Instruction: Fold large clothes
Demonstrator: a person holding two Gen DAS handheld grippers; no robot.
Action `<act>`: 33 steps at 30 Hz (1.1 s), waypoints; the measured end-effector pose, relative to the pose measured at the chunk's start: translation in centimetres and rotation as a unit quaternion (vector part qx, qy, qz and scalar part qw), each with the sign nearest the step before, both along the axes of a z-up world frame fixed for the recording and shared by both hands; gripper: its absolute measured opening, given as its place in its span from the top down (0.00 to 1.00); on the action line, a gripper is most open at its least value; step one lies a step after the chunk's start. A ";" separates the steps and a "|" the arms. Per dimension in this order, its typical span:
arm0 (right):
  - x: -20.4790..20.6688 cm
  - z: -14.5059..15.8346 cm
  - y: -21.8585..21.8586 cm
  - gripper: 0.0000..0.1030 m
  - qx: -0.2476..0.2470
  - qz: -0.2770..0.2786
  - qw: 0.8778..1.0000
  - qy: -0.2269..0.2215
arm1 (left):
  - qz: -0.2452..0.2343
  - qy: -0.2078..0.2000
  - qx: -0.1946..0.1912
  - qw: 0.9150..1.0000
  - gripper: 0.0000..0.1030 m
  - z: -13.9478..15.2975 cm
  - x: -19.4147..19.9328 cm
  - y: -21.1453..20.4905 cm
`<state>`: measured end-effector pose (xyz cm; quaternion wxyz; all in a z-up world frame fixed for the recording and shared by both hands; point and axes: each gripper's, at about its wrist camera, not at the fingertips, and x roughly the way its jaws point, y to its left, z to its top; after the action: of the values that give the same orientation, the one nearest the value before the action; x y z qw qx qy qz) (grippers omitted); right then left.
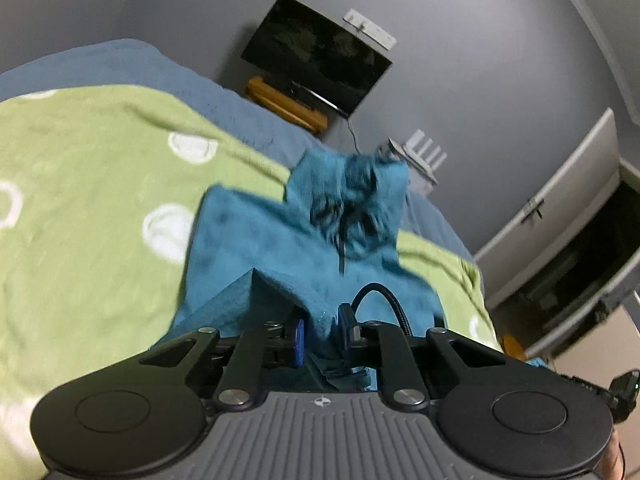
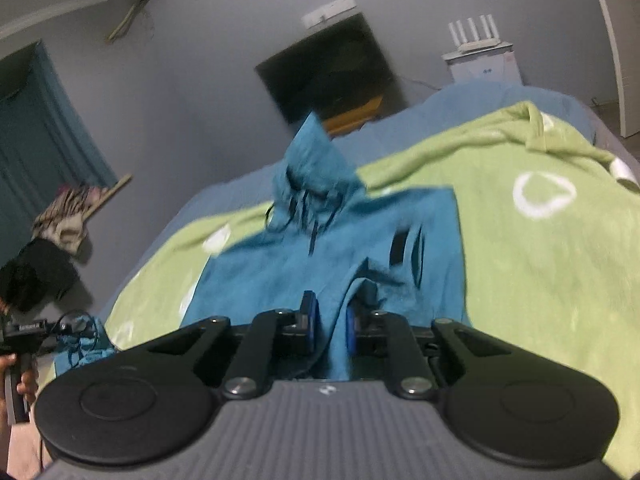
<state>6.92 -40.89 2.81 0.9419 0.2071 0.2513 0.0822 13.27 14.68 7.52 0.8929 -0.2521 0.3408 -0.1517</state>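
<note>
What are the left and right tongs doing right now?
Left tongs: closed on the teal hoodie, fabric pinched between the pads.
Right tongs: closed on the same hoodie's fabric.

Room dim, light flat and cool, source not visible. Shadows soft; faint one under clothes pile [image 2: 60, 216] on wall. Strong motion blur over green blanket [image 1: 92, 184] and teal garment [image 1: 280, 248] in both views. Gripper bodies at bottom edge stayed sharp. Heavy fisheye bending at borders, corners vignetted dark. Grain noticeable. No glare on dark screen [image 1: 316, 54].
</note>
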 end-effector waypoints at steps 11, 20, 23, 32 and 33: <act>15.8 0.3 0.1 0.72 -0.007 -0.141 0.990 0.024 | 0.162 -0.081 0.024 0.983 0.33 -1.1 12.1 -1.2; 11.6 -1.2 2.5 0.46 -0.108 -0.120 0.986 -0.029 | 0.075 -0.096 0.103 0.987 0.26 -2.6 7.9 -0.6; 10.9 -4.1 3.6 0.46 -0.113 -0.100 0.989 -0.006 | 0.036 -0.069 0.153 0.985 0.26 -6.0 6.6 -2.7; 10.4 -14.5 6.6 0.46 -0.164 -0.057 0.980 0.096 | -0.012 0.006 0.260 0.965 0.24 -18.0 5.2 -7.9; 10.1 -14.6 6.0 0.46 -0.149 -0.067 0.982 0.096 | -0.005 0.016 0.249 0.968 0.23 -18.9 5.2 -7.5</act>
<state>16.98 -34.92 -11.74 0.9371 0.0881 0.3355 -0.0397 18.49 7.20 -11.42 0.9213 -0.0225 0.3830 -0.0627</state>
